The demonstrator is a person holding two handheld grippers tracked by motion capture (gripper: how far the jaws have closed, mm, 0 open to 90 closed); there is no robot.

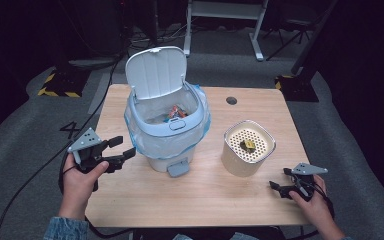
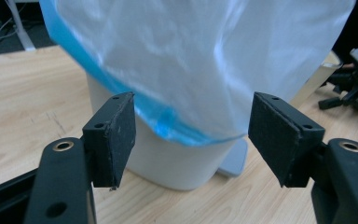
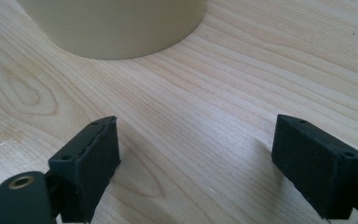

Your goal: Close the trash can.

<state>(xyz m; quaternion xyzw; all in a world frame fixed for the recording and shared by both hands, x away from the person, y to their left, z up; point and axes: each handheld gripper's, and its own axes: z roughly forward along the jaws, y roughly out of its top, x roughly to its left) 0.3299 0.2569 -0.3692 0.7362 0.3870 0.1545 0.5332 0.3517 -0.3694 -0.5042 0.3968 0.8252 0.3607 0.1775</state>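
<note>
A white pedal bin (image 1: 166, 155) stands at the table's middle with its lid (image 1: 156, 72) tipped up and a blue-edged plastic liner (image 2: 205, 56) folded over the rim. Orange scraps (image 1: 175, 113) lie inside. To its right is a cream container (image 1: 240, 162) with a perforated top that carries a small dark-yellow piece (image 1: 248, 145). My left gripper (image 1: 122, 147) hovers just left of the bin, open, its jaws framing the liner's lower edge (image 2: 193, 140) with nothing between them. My right gripper (image 1: 279, 179) is low over the wood near the container (image 3: 116, 23), open and empty (image 3: 196, 163).
The bin's grey pedal (image 1: 178, 168) juts toward the front edge. A dark round hole (image 1: 231, 100) sits at the back of the wooden table (image 1: 205, 200). Cables trail over the grey floor on the left. Desk legs (image 1: 257, 40) stand behind.
</note>
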